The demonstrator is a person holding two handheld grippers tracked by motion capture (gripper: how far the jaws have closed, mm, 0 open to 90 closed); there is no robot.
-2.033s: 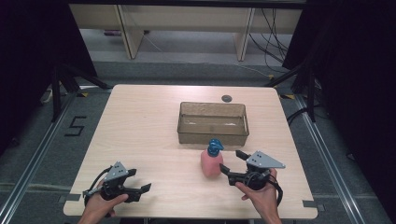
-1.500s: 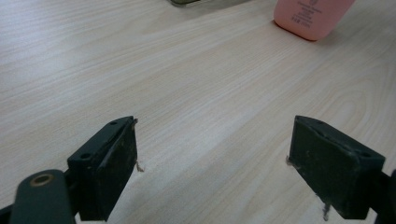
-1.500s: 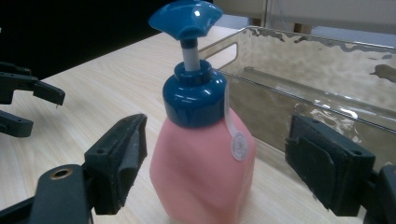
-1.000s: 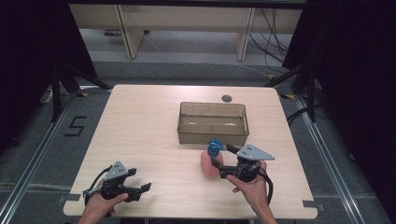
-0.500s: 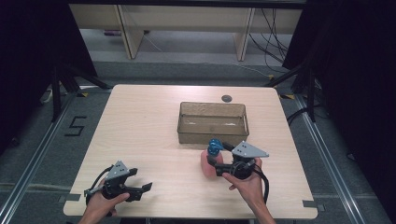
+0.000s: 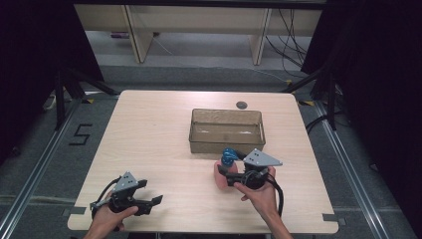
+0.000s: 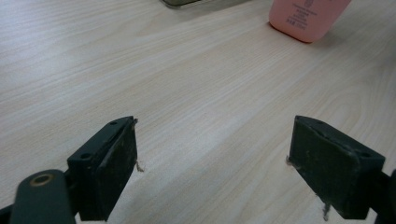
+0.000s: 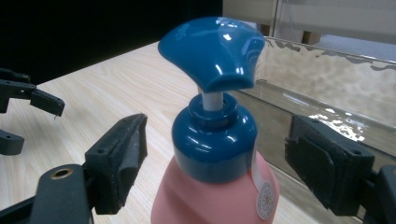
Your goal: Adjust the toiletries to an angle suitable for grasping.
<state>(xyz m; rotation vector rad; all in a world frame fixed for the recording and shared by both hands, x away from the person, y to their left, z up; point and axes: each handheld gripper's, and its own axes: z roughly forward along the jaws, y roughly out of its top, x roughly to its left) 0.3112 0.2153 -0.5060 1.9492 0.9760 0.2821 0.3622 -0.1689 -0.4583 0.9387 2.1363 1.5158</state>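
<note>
The wooden table (image 6: 149,129) fills the middle of the high view. It is the biggest thing here. A clear plastic box (image 6: 226,131) sits on it, a little right of the middle. I cannot see anything inside the box. A small dark round thing (image 6: 242,104) lies on the table just above the box, near the far edge.

Just below the box stands a pink soap bottle (image 6: 220,174) with a blue pump top (image 6: 229,157). It stands up straight. In the right gripper view the bottle (image 8: 215,196) is in the lower middle, and the box wall (image 8: 327,79) is close behind it at the right.

The right gripper (image 6: 226,175) is in the lower middle of the high view. Its jaws are spread wide, one on each side of the bottle's neck, with a gap on both sides. They do not pinch it.

The left gripper (image 6: 152,203) is at the lower left, well apart from the bottle. In the left gripper view its jaws are spread over bare wood, and the bottle (image 7: 306,18) shows at the upper right.
</note>
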